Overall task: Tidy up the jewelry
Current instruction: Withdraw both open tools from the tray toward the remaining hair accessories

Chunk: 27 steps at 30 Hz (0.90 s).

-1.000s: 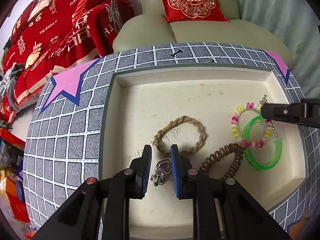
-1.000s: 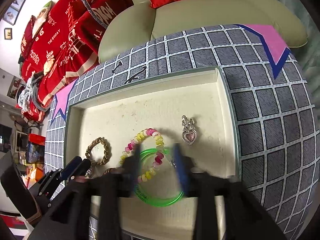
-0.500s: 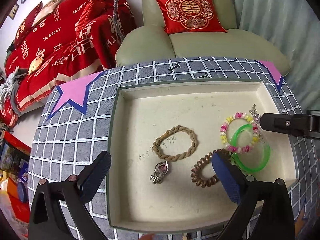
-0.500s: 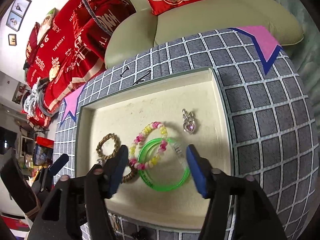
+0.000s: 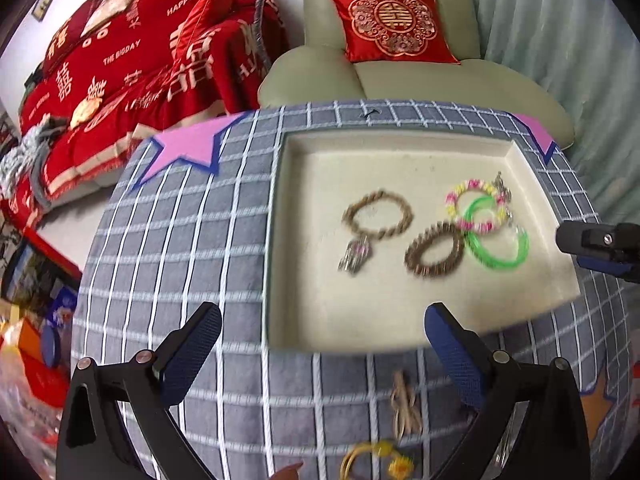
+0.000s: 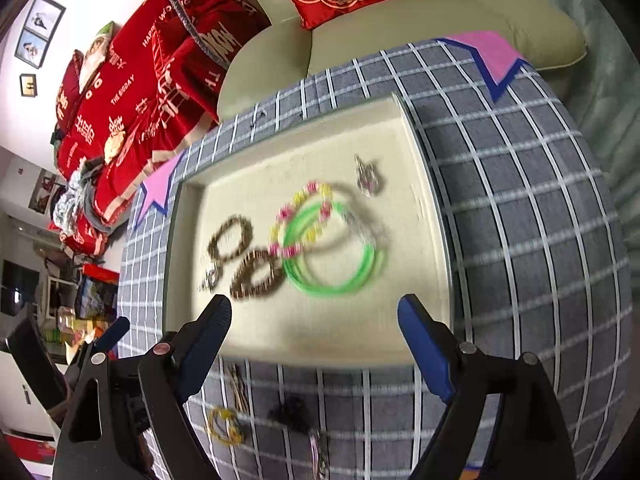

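Lying flat in the tray [image 5: 520,160], heart pendant [image 5: 356,254] points toward spread, empty left gripper [image 5: 320,344].

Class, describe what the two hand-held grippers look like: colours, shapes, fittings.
The left hand-held gripper and right hand-held gripper match: black angular plastic arms with silver screws and two flat fingers faced with textured blue pads. No cables, markings or sleeves show.
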Each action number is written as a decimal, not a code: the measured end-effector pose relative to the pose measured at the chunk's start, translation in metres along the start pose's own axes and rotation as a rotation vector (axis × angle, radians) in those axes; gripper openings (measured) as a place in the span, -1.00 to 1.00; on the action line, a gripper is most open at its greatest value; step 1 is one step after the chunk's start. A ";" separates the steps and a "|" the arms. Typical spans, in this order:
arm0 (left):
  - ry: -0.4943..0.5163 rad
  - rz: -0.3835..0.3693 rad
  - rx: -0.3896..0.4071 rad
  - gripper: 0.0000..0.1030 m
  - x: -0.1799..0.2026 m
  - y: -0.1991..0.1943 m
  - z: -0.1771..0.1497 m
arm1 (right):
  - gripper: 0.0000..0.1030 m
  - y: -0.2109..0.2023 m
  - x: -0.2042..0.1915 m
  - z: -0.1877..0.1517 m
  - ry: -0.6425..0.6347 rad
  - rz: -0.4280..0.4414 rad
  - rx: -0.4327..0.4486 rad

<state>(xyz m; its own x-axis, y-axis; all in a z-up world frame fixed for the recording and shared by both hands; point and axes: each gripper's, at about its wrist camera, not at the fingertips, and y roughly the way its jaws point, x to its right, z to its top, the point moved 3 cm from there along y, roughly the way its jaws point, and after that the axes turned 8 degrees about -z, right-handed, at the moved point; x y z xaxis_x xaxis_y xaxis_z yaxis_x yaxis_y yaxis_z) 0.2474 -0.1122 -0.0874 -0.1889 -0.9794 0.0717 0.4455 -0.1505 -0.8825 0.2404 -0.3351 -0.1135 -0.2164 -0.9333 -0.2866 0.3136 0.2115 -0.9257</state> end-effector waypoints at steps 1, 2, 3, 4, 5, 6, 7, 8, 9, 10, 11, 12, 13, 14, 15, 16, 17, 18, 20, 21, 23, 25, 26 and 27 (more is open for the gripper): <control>-0.002 0.002 -0.007 1.00 -0.002 -0.001 -0.006 | 0.70 -0.001 0.001 -0.005 -0.002 -0.004 -0.004; -0.005 0.005 -0.016 1.00 -0.003 -0.002 -0.012 | 0.70 -0.003 0.001 -0.012 -0.005 -0.009 -0.009; -0.010 0.008 -0.029 1.00 -0.006 -0.003 -0.018 | 0.70 -0.005 0.001 -0.018 -0.006 -0.014 -0.012; -0.021 0.006 -0.045 1.00 -0.009 -0.003 -0.027 | 0.70 -0.006 0.002 -0.023 -0.006 -0.018 -0.015; -0.027 0.003 -0.059 1.00 -0.011 -0.003 -0.034 | 0.70 -0.007 0.003 -0.028 -0.006 -0.021 -0.018; -0.030 0.003 -0.074 1.00 -0.012 -0.003 -0.040 | 0.70 -0.009 0.003 -0.035 -0.005 -0.026 -0.022; -0.030 0.000 -0.092 1.00 -0.014 -0.003 -0.048 | 0.70 -0.010 0.004 -0.039 -0.004 -0.028 -0.025; -0.031 -0.003 -0.101 1.00 -0.015 -0.003 -0.053 | 0.70 -0.010 0.004 -0.045 -0.003 -0.031 -0.029; -0.034 -0.005 -0.108 1.00 -0.016 -0.005 -0.059 | 0.70 -0.011 0.005 -0.051 -0.002 -0.035 -0.034; -0.043 -0.013 -0.116 1.00 -0.018 -0.006 -0.065 | 0.70 -0.011 0.005 -0.055 0.000 -0.039 -0.037; -0.051 -0.020 -0.124 1.00 -0.020 -0.007 -0.070 | 0.70 -0.011 0.005 -0.060 0.002 -0.044 -0.043; -0.057 -0.025 -0.129 1.00 -0.021 -0.007 -0.074 | 0.70 -0.011 0.005 -0.066 0.005 -0.048 -0.049; -0.065 -0.029 -0.137 1.00 -0.022 -0.007 -0.079 | 0.70 -0.011 0.006 -0.070 0.008 -0.052 -0.053; -0.070 -0.031 -0.141 1.00 -0.023 -0.007 -0.082 | 0.70 -0.010 0.005 -0.075 0.010 -0.057 -0.057; -0.076 -0.033 -0.147 1.00 -0.024 -0.007 -0.085 | 0.70 -0.009 0.005 -0.080 0.011 -0.066 -0.062; -0.085 -0.038 -0.155 1.00 -0.024 -0.006 -0.090 | 0.70 -0.008 0.005 -0.083 0.010 -0.074 -0.062; -0.091 -0.042 -0.160 1.00 -0.025 -0.006 -0.092 | 0.70 -0.008 0.005 -0.087 0.010 -0.085 -0.063; -0.098 -0.047 -0.169 1.00 -0.025 -0.005 -0.096 | 0.70 -0.007 0.006 -0.090 0.010 -0.092 -0.065; -0.102 -0.053 -0.174 1.00 -0.025 -0.003 -0.099 | 0.70 -0.004 0.006 -0.097 0.012 -0.102 -0.073; -0.102 -0.056 -0.178 1.00 -0.025 -0.002 -0.102 | 0.70 -0.003 0.006 -0.100 0.012 -0.111 -0.077; -0.103 -0.062 -0.187 1.00 -0.025 0.001 -0.104 | 0.70 0.000 0.007 -0.106 0.010 -0.130 -0.083; -0.104 -0.066 -0.198 1.00 -0.027 0.005 -0.107 | 0.70 0.002 0.007 -0.111 0.010 -0.146 -0.090; -0.105 -0.069 -0.202 1.00 -0.027 0.006 -0.107 | 0.70 0.004 0.007 -0.113 0.009 -0.152 -0.094; -0.106 -0.074 -0.207 1.00 -0.028 0.008 -0.108 | 0.70 0.006 0.006 -0.115 0.008 -0.159 -0.099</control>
<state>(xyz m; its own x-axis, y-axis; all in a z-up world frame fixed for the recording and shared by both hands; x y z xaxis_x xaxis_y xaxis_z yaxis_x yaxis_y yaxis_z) 0.1618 -0.0717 -0.1467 -0.1168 -0.9769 0.1788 0.2432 -0.2027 -0.9486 0.1343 -0.3060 -0.1495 -0.2630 -0.9551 -0.1365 0.1829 0.0895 -0.9790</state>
